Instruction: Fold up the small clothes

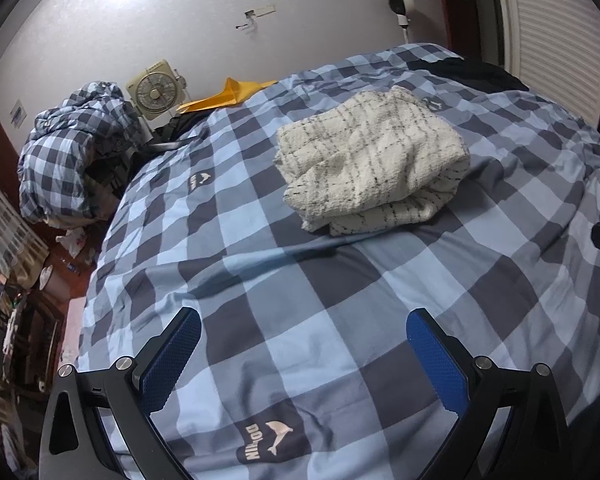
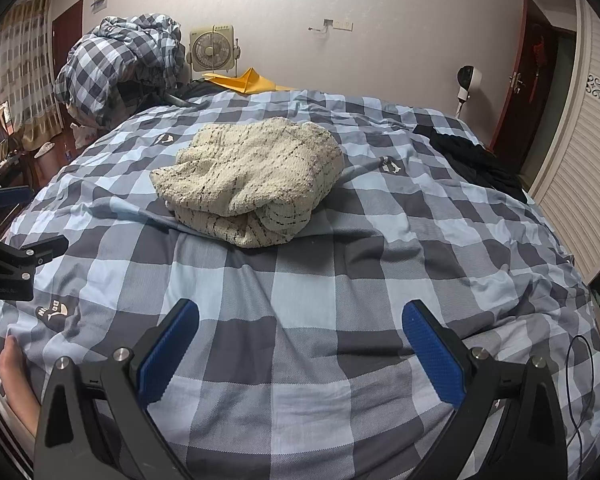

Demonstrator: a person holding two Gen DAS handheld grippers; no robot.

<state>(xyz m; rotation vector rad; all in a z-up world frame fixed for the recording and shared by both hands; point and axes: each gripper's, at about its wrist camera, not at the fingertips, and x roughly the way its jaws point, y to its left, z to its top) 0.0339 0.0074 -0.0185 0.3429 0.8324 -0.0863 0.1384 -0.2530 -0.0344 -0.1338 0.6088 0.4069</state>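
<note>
A cream knitted garment with thin dark stripes (image 1: 374,164) lies folded in a bundle on the blue-and-grey checked bed cover (image 1: 300,288). It also shows in the right wrist view (image 2: 252,180), in the middle of the bed. My left gripper (image 1: 304,344) is open and empty, hovering over the cover well short of the garment. My right gripper (image 2: 300,340) is open and empty too, over the cover in front of the garment. The left gripper's body shows at the left edge of the right wrist view (image 2: 16,256).
A black garment (image 2: 476,160) lies at the bed's far right. A bunched checked quilt (image 2: 120,64), a small fan (image 2: 212,46) and yellow paper (image 2: 248,80) sit at the head of the bed. A white slatted wardrobe door (image 2: 580,168) stands at right.
</note>
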